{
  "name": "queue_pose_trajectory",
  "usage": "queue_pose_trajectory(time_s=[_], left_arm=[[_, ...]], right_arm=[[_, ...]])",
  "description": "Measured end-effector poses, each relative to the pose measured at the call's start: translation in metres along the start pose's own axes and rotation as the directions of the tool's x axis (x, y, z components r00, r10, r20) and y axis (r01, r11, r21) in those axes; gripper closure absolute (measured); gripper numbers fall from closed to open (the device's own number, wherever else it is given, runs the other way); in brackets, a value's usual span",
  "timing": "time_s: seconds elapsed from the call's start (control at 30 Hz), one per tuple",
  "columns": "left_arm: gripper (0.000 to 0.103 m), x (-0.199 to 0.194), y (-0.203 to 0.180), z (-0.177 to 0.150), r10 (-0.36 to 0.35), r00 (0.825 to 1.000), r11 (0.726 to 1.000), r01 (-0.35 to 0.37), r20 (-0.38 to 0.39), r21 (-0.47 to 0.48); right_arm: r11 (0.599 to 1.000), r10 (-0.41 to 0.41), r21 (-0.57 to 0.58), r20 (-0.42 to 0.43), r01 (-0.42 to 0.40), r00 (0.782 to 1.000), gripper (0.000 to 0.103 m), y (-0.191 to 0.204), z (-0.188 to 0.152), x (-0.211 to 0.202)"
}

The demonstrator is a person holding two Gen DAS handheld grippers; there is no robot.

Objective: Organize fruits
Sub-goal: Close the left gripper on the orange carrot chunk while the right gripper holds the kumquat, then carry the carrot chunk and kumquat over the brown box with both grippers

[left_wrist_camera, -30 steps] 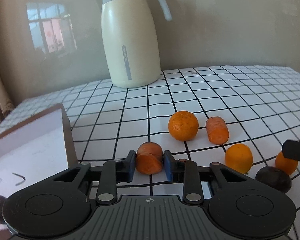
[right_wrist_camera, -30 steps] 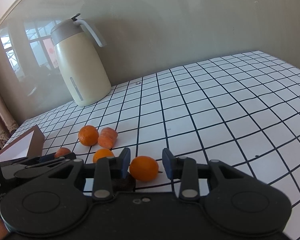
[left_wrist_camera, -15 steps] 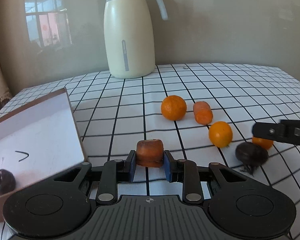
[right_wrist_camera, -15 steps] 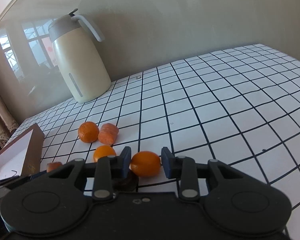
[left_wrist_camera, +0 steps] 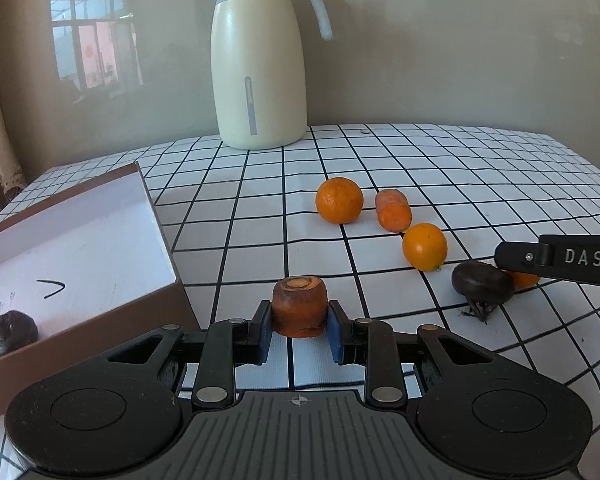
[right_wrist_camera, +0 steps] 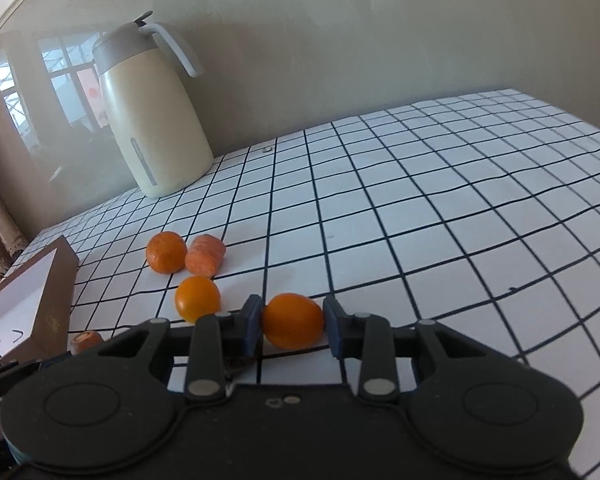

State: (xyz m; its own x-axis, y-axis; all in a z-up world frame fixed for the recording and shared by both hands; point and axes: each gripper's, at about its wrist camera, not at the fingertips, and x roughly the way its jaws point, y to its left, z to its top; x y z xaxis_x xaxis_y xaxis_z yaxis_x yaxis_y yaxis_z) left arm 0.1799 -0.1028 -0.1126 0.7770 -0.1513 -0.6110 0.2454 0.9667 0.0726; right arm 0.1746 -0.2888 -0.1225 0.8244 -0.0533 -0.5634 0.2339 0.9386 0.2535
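Box (left_wrist_camera: 100, 216) at far left, brown walls, white floor with a pen mark; only one dark round fruit (left_wrist_camera: 14, 332) lies in it, near the front corner, so sorting is judged barely begun; next rightward, left gripper (left_wrist_camera: 299, 322) with jaws pinching a carrot stub (left_wrist_camera: 299, 306) upright, cut end up, just beside the box's near corner but not over it, so this piece is picked and not yet placed; behind, a cream jug (left_wrist_camera: 260, 76) stands at the table's back edge, not part of the job; on the checked tablecloth (left_wrist_camera: 480, 168) to the right, loose items left: an orange (left_wrist_camera: 339, 200) just beside a second carrot piece (left_wrist_camera: 393, 211), then a smaller orange (left_wrist_camera: 425, 246) nearer, then a dark rooty fruit (left_wrist_camera: 482, 282) close to the right gripper's finger in the left wrist view; furthest right, right gripper (right_wrist_camera: 293, 322) with jaws closed around a small orange fruit (right_wrist_camera: 293, 321), pads touching both sides, fruit low at the cloth, cannot tell if lifted; the right wrist view also shows the box corner (right_wrist_camera: 58, 296) at far left, well apart from that gripper; judgement: one item in, two in grips, four loose, most of the task left; whether carrots and fruits share the one box cannot be told.
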Motion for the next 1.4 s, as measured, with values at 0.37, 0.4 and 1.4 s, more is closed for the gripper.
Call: queue_pose_trajectory(time_s=[0.37, 0.4, 1.4], left_arm=[[0.074, -0.027, 0.006, -0.018, -0.008, 1.0, 1.0, 0.008, 0.003, -0.006], [0.074, -0.031, 0.007, -0.02, -0.005, 1.0, 1.0, 0.005, 0.002, -0.005], [0.074, -0.094, 0.084, -0.061, 0.1, 0.995, 0.988, -0.103, -0.031, -0.113]], right_arm=[[0.998, 0.003, -0.061, 0.027, -0.001, 1.0, 0.078, 0.004, -0.015, -0.044], [0.998, 0.005, -0.066, 0.024, -0.003, 1.0, 0.078, 0.005, -0.017, -0.047], [0.96, 0.186, -0.198, -0.066, -0.196, 0.98, 0.078, 0.102, -0.059, -0.093]])
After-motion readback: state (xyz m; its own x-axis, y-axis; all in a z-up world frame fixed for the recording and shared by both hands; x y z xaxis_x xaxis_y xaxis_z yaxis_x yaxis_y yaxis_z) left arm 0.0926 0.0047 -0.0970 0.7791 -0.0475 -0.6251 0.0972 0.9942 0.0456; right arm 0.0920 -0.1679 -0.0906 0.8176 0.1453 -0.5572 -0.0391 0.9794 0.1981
